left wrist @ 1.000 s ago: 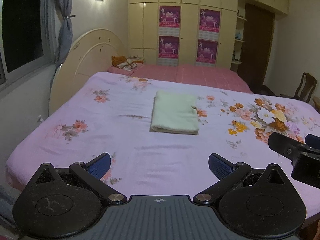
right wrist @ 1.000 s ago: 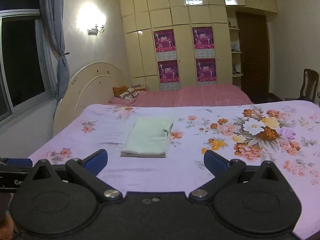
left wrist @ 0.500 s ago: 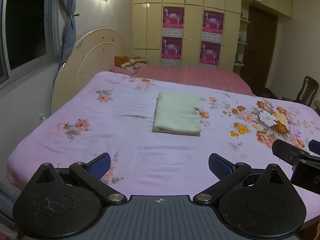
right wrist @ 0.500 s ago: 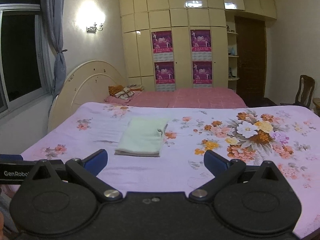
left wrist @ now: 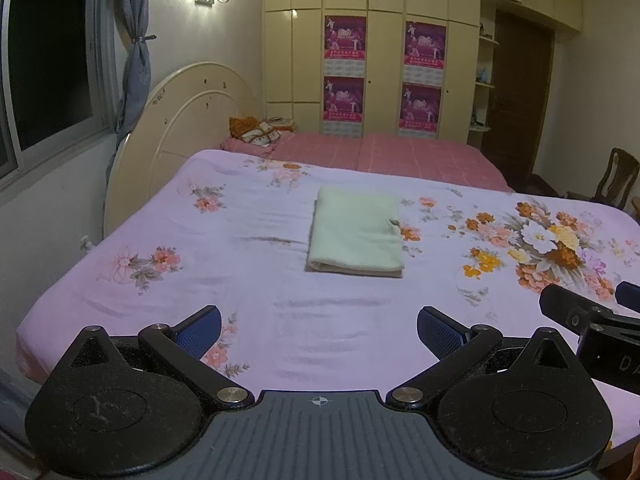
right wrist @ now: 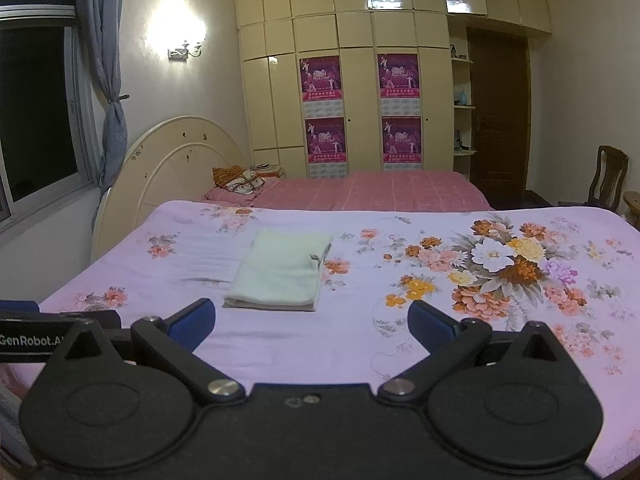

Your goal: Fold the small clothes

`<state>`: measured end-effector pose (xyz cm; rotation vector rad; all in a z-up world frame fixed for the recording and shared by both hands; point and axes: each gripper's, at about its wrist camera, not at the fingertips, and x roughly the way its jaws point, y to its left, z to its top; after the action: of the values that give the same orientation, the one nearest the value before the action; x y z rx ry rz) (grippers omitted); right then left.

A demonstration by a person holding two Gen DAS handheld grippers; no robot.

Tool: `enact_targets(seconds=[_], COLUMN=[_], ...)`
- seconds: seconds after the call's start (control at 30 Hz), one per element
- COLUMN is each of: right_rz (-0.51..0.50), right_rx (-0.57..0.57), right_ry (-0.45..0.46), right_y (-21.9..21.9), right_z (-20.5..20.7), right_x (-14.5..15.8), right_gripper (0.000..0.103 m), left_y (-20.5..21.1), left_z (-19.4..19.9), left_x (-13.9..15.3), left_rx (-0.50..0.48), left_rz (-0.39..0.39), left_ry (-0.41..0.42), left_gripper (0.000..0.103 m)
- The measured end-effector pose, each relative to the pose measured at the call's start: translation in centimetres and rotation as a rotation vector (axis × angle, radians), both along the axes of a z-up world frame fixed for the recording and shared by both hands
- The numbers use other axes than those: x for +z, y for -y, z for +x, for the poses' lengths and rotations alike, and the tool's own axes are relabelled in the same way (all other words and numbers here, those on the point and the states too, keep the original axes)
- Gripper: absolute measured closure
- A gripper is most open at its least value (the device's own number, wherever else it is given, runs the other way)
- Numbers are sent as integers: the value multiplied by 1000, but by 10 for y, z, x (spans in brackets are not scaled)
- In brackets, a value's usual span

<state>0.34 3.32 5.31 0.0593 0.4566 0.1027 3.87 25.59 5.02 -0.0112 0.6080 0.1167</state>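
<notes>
While the folded pale-green cloth (left wrist: 356, 236) lies flat on the floral lilac bedspread (left wrist: 256, 320), both sets of jaws are held spread wide and nothing is gripped. The left gripper (left wrist: 318, 330) is seen hovering over the bedspread on the near side of the cloth, well apart from it, with its blue pads (left wrist: 199, 330) touching nothing. The right gripper (right wrist: 311, 326) is likewise held open to its full spread, just short of the cloth's near edge, and no fabric is caught between its pads (right wrist: 430, 327).

Against the frames from a second ago, little is changed: the cloth has stayed where it was, folded into the same neat rectangle, and both jaws have been kept at the same width. Both grippers have been drawn back and raised slightly, so the cloth is now seen a touch farther off in each view.

Beyond the cloth, a pink checked cover (left wrist: 384, 156) is spread over the far part of the bed, with a small heap of patterned fabric (left wrist: 256, 132) at its left. To the left of the cloth a rounded cream headboard (left wrist: 180, 128) is stood against the wall. Behind the bed, cream wardrobe doors (right wrist: 360, 36) carry four magenta posters (right wrist: 321, 78). Far right of the cloth a wooden chair (right wrist: 608, 176) is placed. Nothing is lying between the jaws and the cloth.
</notes>
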Motion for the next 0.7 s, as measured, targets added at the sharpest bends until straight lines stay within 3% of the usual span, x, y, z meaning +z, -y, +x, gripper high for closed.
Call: enact_targets(seconds=[0.7], right_rz=[-1], right_rx=[4], right_ry=[-23], right_y=[6], right_z=[14], right_x=[-10], right_gripper=[1], left_y=[4], left_z=[11], left_x=[-6], left_rx=[-3], left_rz=[3], left_ry=[-20], left_gripper=[0])
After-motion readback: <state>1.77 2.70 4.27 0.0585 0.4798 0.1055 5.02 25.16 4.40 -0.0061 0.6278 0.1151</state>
